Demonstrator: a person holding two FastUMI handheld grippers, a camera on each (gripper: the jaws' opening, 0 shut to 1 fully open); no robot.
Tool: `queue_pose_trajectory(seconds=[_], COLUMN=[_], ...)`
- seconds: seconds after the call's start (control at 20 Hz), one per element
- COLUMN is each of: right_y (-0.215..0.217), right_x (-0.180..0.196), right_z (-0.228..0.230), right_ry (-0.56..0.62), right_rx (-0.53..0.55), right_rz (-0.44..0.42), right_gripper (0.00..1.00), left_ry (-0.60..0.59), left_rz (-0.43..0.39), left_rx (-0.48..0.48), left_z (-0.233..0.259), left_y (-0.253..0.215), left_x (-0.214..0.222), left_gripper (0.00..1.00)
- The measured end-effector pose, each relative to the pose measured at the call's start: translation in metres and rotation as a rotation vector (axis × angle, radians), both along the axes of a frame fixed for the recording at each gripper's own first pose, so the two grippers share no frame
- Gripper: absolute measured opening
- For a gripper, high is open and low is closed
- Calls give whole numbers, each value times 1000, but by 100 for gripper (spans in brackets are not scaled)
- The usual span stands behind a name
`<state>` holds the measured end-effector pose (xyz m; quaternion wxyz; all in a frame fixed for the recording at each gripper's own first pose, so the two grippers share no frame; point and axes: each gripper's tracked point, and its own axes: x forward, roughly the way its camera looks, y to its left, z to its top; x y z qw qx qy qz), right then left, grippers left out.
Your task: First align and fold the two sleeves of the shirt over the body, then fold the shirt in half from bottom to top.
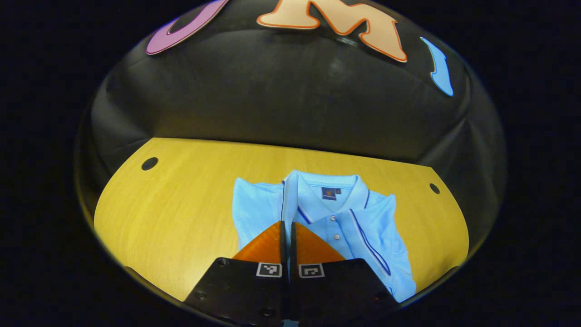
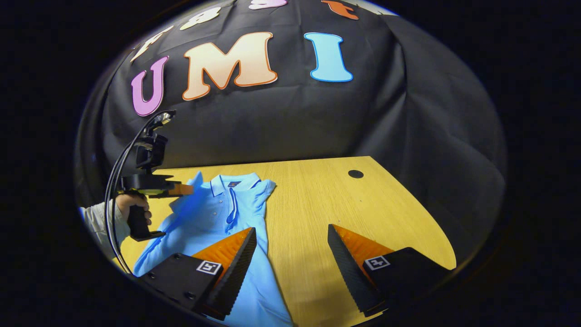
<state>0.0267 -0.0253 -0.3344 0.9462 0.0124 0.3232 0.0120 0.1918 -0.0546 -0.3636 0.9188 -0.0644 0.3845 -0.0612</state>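
A light blue polo shirt (image 1: 349,227) with dark piping lies collar-far on the yellow wooden table (image 1: 181,213). My left gripper (image 1: 288,225) is shut on a strip of the shirt's left sleeve (image 1: 289,195), which stands up from between the fingers over the shirt's left shoulder. In the right gripper view the shirt (image 2: 213,218) lies left of centre, and the left gripper (image 2: 184,189), held by a hand (image 2: 131,204), hovers above its far left side. My right gripper (image 2: 290,234) is open, one finger (image 2: 236,254) over the shirt's lower edge, the other over bare table.
The black cloth wall (image 2: 295,122) rises right behind the table's far edge. Round holes sit near the table's far corners (image 1: 149,163) (image 1: 434,188) (image 2: 355,174). A cable (image 2: 113,181) loops down from the left gripper. Bare wood (image 2: 345,200) stretches right of the shirt.
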Motion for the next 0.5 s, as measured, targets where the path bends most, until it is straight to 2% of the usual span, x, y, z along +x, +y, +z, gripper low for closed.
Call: queue_pose_trajectory(seconds=[0.05, 0.2, 0.25, 0.35, 0.4, 0.5], right_y=[-1, 4, 8, 13, 16, 23], right_x=[0, 2, 3, 7, 9, 12], right_z=[-1, -4, -7, -12, -11, -10], right_ry=[3, 12, 20, 29, 29, 19], right_rx=[-1, 8, 14, 22, 26, 33], right_rz=[1, -1, -1, -1, -2, -4], right_gripper=[98, 98, 94, 94, 98, 98], left_ry=[13, 57, 63, 50, 33, -9], left_rz=[-15, -40, -49, -74, -85, -98], left_rx=[13, -3, -13, -63, -106, -107], left_z=[-5, -18, -22, -16, -8, 2], left_y=[-6, -20, -23, -26, -30, -21], left_x=[-3, -10, -10, -10, -10, -8], left_gripper=[0, 0, 0, 3, 6, 66])
